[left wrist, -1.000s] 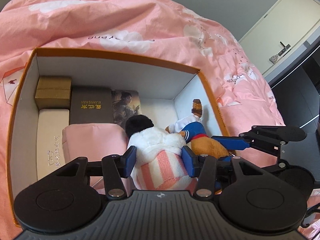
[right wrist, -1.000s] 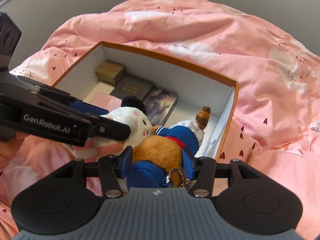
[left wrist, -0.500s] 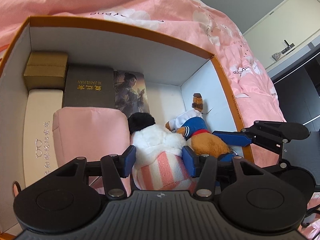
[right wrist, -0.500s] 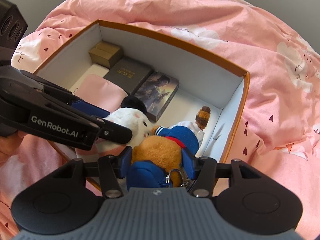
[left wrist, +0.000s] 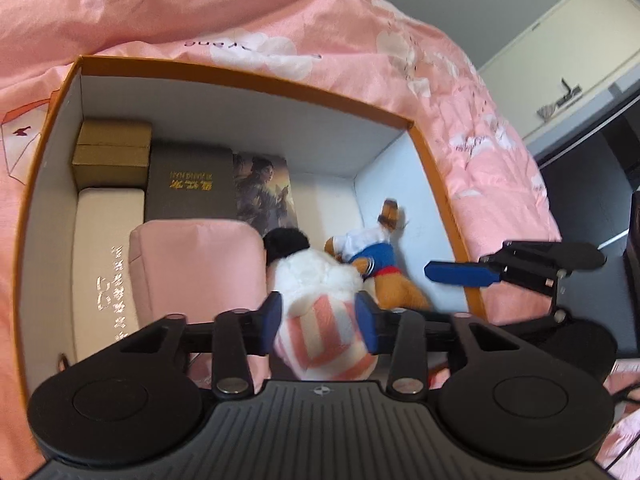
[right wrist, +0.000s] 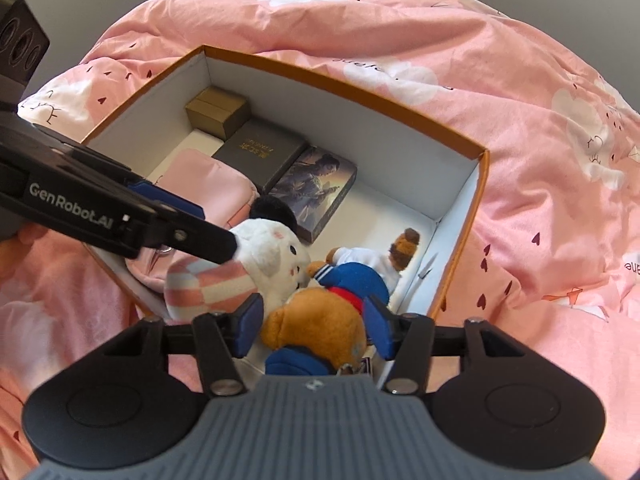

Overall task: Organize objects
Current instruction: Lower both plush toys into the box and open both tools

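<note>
Looking down the left wrist view, the left gripper [left wrist: 318, 326] has its jaws pressed on the pink-striped rear of a white plush [left wrist: 316, 280]; they have just been closing, and the toy fills the gap between them. The plush hangs head-first over the near edge of an orange-rimmed box [left wrist: 248, 80], just beside a pink pouch [left wrist: 196, 264] on its left and touching a brown bear plush [left wrist: 384, 276] on its right. A cream case [left wrist: 106, 248], a gold carton [left wrist: 112, 152], a dark book [left wrist: 188, 186] and a picture book [left wrist: 262, 186] line the far-left floor. The bare white floor by the far-right corner is the only open room. A pink duvet [left wrist: 280, 20] on a bed surrounds the box; cabinet doors stand beyond it on the right.

In the right wrist view, the right gripper [right wrist: 314, 328] frames the bear plush [right wrist: 320, 320], its jaws having just been narrowing; the blue pads sit at the bear's flanks, though whether they press on it cannot be told. The bear lies near the box's right wall [right wrist: 464, 216], with its head toward the camera. The left gripper's arm crosses from the left onto the white plush [right wrist: 272, 256].
</note>
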`<state>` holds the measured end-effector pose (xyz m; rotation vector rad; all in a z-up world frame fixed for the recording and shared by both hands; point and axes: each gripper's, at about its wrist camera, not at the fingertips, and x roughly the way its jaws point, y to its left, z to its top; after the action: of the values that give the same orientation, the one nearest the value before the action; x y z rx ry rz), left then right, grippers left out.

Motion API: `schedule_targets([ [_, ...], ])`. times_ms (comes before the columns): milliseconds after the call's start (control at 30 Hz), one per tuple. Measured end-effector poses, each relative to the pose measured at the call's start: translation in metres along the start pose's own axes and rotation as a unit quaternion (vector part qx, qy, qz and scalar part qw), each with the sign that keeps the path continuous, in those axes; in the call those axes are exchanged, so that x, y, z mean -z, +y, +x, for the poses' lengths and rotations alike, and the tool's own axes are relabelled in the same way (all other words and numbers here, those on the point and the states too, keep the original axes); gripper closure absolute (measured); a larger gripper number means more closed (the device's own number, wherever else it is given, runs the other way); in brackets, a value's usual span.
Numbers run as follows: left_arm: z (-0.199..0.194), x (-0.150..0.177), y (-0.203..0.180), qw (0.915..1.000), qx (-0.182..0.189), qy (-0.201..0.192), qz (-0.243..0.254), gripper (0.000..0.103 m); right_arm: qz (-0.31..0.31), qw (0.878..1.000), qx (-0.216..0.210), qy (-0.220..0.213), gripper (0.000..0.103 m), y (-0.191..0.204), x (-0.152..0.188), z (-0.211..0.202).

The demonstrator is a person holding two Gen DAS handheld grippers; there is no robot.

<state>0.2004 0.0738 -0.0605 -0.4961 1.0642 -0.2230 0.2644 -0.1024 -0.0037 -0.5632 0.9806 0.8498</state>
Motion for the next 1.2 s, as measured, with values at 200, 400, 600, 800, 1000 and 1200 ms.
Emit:
schedule_targets([
  [200, 0.009, 0.007, 0.002, 0.9995, -0.010, 0.029, -0.008, 0.075, 0.011, 1.000, 0.000, 0.020, 0.077, -0.003, 0.004, 0.003],
  [400, 0.027, 0.011, 0.002, 0.9988, -0.014, 0.043, -0.019, 0.075, 0.030, 0.999, -0.012, 0.027, 0.078, -0.007, 0.006, 0.009],
  [600, 0.034, 0.014, 0.002, 0.9984, -0.021, 0.047, -0.025, 0.075, 0.036, 0.998, -0.016, 0.040, 0.078, -0.008, 0.008, 0.018],
  [800, 0.029, 0.018, 0.001, 0.9989, -0.026, 0.033, -0.022, 0.074, 0.037, 0.998, -0.014, 0.038, 0.077, -0.007, 0.009, 0.019],
  [1000, 0.008, 0.022, -0.012, 0.9990, -0.044, -0.011, 0.003, 0.074, 0.045, 0.999, 0.003, 0.001, 0.077, -0.004, 0.011, -0.004],
  [1200, -0.023, 0.026, -0.039, 0.9942, -0.062, -0.072, 0.050, 0.074, 0.052, 0.997, 0.021, -0.054, 0.077, 0.006, 0.018, -0.040],
])
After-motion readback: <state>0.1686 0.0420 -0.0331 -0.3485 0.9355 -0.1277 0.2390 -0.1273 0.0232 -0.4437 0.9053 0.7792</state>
